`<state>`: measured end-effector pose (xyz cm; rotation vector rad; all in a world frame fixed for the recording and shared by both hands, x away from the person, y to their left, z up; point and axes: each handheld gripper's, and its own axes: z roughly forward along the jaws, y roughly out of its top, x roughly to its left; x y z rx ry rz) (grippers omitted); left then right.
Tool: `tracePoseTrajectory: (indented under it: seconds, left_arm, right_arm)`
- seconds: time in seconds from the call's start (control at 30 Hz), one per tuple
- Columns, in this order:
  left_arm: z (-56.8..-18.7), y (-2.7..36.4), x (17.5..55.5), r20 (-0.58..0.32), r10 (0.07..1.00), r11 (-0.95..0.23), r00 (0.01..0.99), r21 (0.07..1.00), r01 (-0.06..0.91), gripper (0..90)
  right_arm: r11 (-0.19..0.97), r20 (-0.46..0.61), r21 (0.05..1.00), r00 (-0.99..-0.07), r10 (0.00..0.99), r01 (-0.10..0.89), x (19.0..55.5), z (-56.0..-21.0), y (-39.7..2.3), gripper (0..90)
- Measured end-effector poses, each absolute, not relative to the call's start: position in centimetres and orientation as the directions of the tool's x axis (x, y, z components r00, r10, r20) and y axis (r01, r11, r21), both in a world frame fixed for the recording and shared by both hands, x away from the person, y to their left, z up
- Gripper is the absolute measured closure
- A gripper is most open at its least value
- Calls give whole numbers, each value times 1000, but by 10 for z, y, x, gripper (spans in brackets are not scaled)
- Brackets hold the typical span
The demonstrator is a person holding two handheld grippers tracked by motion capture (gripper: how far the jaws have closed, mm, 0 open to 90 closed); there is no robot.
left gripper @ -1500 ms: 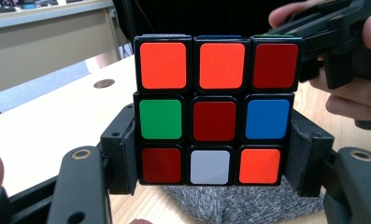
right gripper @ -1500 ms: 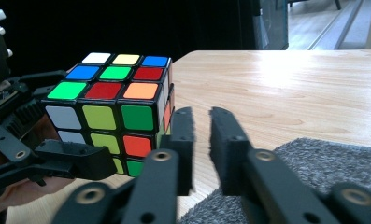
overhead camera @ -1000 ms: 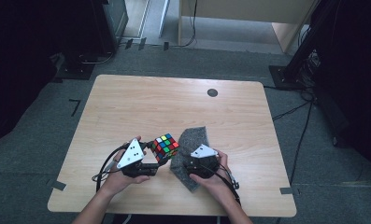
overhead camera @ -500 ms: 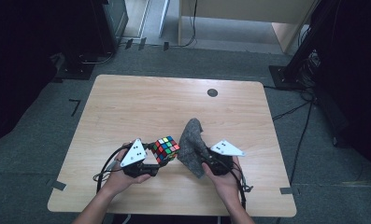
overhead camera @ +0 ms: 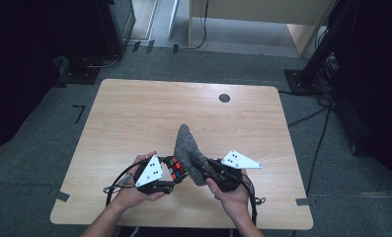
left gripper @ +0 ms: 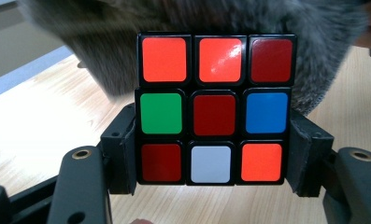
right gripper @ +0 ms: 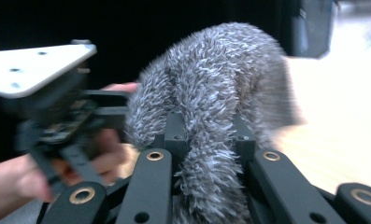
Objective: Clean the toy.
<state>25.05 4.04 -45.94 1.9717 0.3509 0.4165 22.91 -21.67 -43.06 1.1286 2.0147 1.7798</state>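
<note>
Grey, shaggy cloth (overhead camera: 187,150) stands bunched in a tall peak near the front edge of a pale wooden table (overhead camera: 134,113), its long axis running from the right gripper (overhead camera: 206,170) up and away to a rounded tip that points toward the far side of the table in the high view. That gripper's black jaws are clamped together on the cloth's lower end; in the right gripper view the cloth (right gripper: 211,107) rises from between the jaws in a thick fuzzy rope and bends over to the right at the top. Just beside it on the person's left, the left gripper (overhead camera: 170,183) is closed on a puzzle cube (overhead camera: 176,168), its pads pressing the cube's two opposite sides. In the left gripper view the cube (left gripper: 213,109) sits square between the pads, one face turned straight to the camera: orange, orange and dark red along the top row, green, dark red and blue across the middle, dark red, white and orange along the bottom. The grey cloth (left gripper: 314,51) hangs close behind the cube there. No brand, label or writing can be read on cube, cloth or table. A small dark round disc (overhead camera: 224,98) lies near the table's far edge, well apart from both hands.
</note>
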Motion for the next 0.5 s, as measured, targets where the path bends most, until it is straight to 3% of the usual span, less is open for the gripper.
tracePoseTrajectory:
  seconds: [0.1, 0.3, 0.5]
  left_arm:
    - [-460, 41, 254, 118, 434, -412, 893, 908, 80, 340]
    - [-458, 40, 250, 117, 428, -399, 896, 914, 71, 340]
    - [-454, 45, 251, 96, 431, -363, 897, 929, 75, 340]
  right_arm:
    - [-46, 327, 905, -624, 709, 422, 233, -432, -228, 765]
    - [0, 279, 934, -727, 628, 358, 220, -421, -208, 760]
    - [-11, 313, 901, -631, 710, 434, 235, -436, -226, 758]
